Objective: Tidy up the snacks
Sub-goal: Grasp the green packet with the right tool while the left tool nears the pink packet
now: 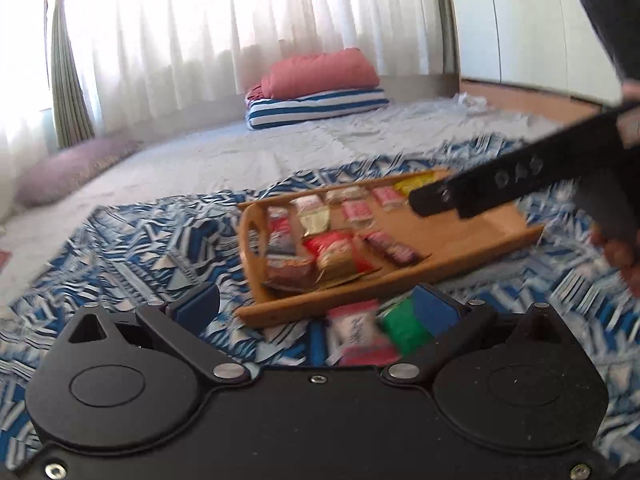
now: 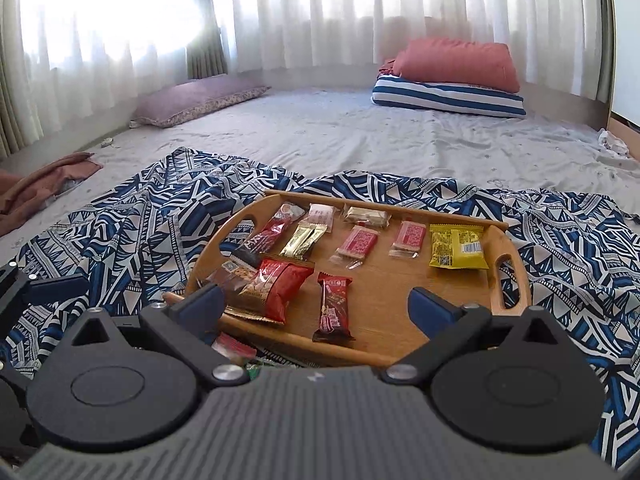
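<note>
A wooden tray (image 2: 400,312) lies on a blue patterned cloth (image 2: 132,220) and holds several snack packets, among them a yellow one (image 2: 456,248), a big red one (image 2: 276,288) and a dark red bar (image 2: 334,308). My right gripper (image 2: 316,304) is open and empty above the tray's near edge. In the left wrist view the tray (image 1: 460,236) lies ahead. My left gripper (image 1: 316,306) is open, with a pink-and-white packet (image 1: 360,336) and a green packet (image 1: 404,324) on the cloth between its fingers. The right gripper's body (image 1: 520,176) reaches over the tray.
A red pillow on a striped cushion (image 2: 448,96) and a purple pillow (image 2: 196,100) lie on the grey mattress near the curtains. A brown cloth (image 2: 44,184) lies at the left. A wardrobe (image 1: 532,20) stands at the right.
</note>
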Demonstrator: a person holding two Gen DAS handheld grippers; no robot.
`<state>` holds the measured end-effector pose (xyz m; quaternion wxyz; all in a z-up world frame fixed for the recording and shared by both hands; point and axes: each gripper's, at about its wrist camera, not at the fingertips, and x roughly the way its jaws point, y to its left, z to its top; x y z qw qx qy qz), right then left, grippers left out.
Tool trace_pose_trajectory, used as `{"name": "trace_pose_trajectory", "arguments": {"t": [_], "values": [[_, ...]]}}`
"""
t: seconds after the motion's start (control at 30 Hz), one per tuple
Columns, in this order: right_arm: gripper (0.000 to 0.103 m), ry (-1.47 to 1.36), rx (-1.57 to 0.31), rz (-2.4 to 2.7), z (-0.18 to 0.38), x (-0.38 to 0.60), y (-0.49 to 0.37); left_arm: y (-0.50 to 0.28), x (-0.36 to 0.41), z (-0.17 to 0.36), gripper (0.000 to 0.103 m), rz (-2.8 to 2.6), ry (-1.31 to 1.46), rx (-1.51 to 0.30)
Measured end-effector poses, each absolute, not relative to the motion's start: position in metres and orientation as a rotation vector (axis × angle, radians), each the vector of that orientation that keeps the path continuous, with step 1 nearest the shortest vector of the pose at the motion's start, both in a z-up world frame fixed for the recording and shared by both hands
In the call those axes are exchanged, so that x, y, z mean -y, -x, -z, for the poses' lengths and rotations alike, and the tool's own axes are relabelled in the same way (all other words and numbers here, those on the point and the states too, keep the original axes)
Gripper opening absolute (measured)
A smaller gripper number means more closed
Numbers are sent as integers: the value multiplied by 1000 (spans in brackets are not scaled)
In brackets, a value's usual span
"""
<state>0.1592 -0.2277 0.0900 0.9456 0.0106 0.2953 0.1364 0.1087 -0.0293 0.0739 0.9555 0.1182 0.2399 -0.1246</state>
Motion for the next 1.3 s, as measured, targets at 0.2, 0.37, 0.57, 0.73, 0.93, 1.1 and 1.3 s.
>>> {"name": "trace_pose_trajectory", "arguments": {"t": [0.2,0.37,0.57,0.73,0.93,1.1,1.3], "values": [[103,11,-658,-271,-67,214,-153,-107,11,-52,103,280,-156,-567],[103,5,-710,-285,-44,205,-151,-103,-4,-43,103,279,-123,-598],[99,56,-712,-309,-23,195,-149,-101,-20,-32,103,264,-119,-639],[86,90,-730,-292,-8,185,-154,-100,-28,-24,103,262,-67,-663],[80,105,-725,-306,0,176,-154,-102,-30,-10,103,264,-3,-720],[73,115,-704,-303,3,171,-153,-102,-28,-11,103,262,-10,-712],[50,136,-683,-322,3,169,-152,-107,-27,-16,103,265,22,-707]]}}
